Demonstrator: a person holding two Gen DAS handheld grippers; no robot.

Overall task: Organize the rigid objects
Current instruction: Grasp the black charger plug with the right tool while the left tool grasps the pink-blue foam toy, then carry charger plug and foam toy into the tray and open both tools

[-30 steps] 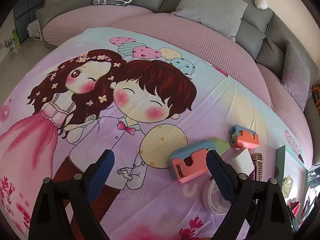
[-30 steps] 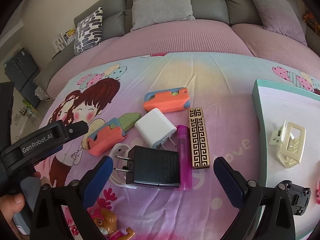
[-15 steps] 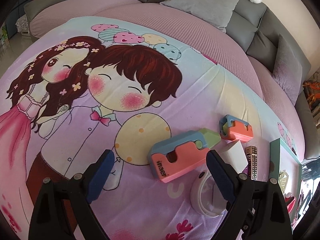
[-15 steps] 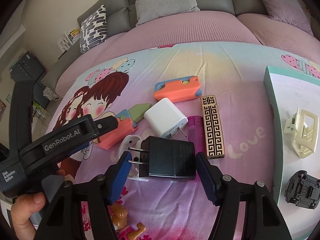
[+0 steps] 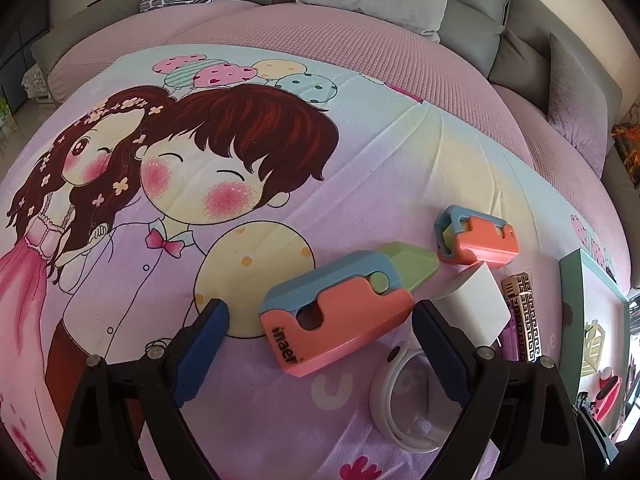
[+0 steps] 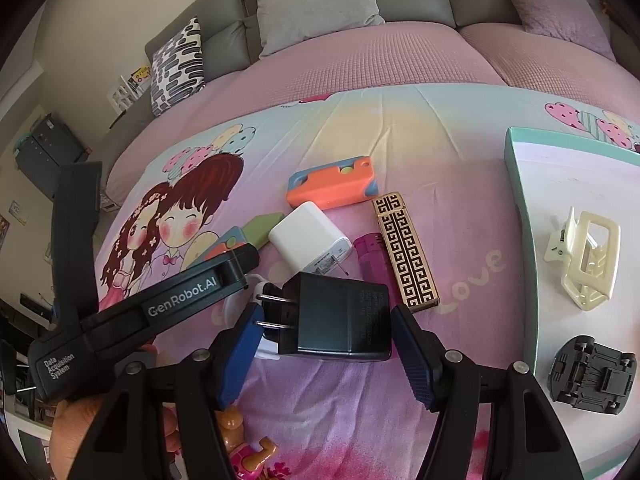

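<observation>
My left gripper [image 5: 320, 320] is open, its fingers on either side of an orange-and-blue toy cutter with a green tip [image 5: 340, 312] lying on the cartoon bedsheet. My right gripper [image 6: 324, 332] has closed on a black plug charger [image 6: 336, 320], one pad at its prong end, the other at its right side. A white charger [image 6: 308, 236], a second orange-and-blue cutter [image 6: 332, 188], a gold patterned lighter [image 6: 404, 256] and a purple lighter [image 6: 370, 256] lie beyond it. The left gripper's body [image 6: 152, 304] shows in the right wrist view.
A teal-rimmed white tray [image 6: 516, 184] at the right holds a cream hair claw [image 6: 588, 256] and a black toy car [image 6: 592, 376]. A white ring [image 5: 404, 404] lies near my left gripper. A small toy figure [image 6: 244, 440] lies at the near edge. Grey cushions line the back.
My right gripper has closed in from wide open onto the black charger. My left gripper has moved forward until the orange-and-blue cutter lies between its open fingers.
</observation>
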